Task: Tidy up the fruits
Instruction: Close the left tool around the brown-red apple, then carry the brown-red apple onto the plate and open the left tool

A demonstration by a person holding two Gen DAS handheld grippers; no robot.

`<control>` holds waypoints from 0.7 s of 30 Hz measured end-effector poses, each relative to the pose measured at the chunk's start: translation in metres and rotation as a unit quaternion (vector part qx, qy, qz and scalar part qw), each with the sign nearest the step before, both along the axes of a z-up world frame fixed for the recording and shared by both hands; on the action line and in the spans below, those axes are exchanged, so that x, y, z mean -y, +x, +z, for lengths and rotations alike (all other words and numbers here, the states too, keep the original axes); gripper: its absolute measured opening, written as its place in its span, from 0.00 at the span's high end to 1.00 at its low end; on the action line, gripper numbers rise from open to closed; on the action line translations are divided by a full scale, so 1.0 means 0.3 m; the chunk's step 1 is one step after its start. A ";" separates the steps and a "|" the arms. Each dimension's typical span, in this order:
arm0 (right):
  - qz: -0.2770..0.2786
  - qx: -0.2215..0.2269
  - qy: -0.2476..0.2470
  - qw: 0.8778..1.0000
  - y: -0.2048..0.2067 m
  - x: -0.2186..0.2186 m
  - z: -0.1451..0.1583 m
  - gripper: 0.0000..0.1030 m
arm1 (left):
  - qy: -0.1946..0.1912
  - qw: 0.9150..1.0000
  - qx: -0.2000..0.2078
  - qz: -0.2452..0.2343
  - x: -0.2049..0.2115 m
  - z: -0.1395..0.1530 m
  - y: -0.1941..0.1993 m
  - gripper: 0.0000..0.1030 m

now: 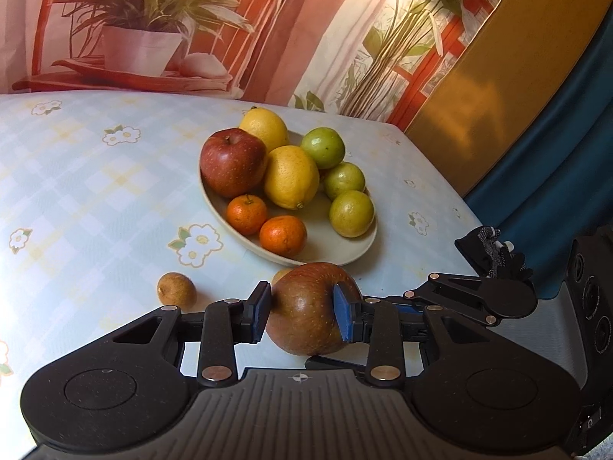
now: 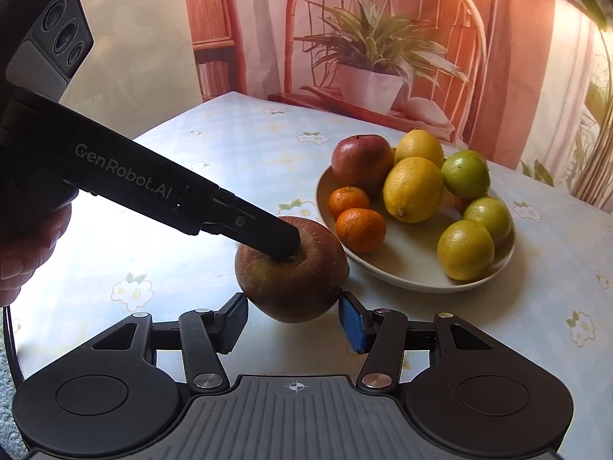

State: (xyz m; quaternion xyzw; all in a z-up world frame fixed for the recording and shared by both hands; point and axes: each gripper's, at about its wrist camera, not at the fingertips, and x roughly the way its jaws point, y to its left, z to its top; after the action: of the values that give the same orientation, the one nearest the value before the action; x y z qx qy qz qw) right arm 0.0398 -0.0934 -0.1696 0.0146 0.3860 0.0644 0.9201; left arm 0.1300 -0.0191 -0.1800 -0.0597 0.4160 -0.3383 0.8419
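Note:
My left gripper (image 1: 302,310) is shut on a brownish-red apple (image 1: 306,306), with the pads pressed on its two sides, just above the table. In the right wrist view one of the left gripper's fingers (image 2: 268,235) lies across the top of that apple (image 2: 291,268). My right gripper (image 2: 295,314) straddles the apple's lower part with its jaws open, the pads just off the skin. Behind stands a cream plate (image 1: 268,255) with a red apple (image 1: 233,161), two lemons, three green citrus fruits and two mandarins.
A small brown fruit (image 1: 176,288) lies on the flowered tablecloth (image 1: 95,191) left of the held apple, and another peeks out behind it. The table's right edge (image 1: 452,199) drops to a blue cloth. A printed plant backdrop closes the far side. A gloved hand (image 1: 494,249) holds the right gripper.

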 end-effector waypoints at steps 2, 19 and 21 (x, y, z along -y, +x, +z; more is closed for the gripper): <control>-0.009 0.006 0.001 1.000 -0.007 0.027 0.014 0.53 | -0.002 1.000 0.005 -0.005 0.026 0.014 0.006 0.63; -0.037 0.012 -0.009 0.999 0.092 0.218 0.016 0.53 | 0.009 0.999 0.009 -0.029 0.205 0.045 0.162 0.63; -0.036 0.008 -0.007 0.999 0.106 0.225 0.006 0.53 | 0.010 1.000 0.004 -0.027 0.207 0.037 0.180 0.64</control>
State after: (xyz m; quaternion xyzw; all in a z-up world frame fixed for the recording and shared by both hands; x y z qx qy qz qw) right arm 0.0717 -0.1608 -0.1678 0.0211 0.3780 0.0288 0.9251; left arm 0.1841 -0.0812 -0.1690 -0.0389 0.4177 -0.3575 0.8344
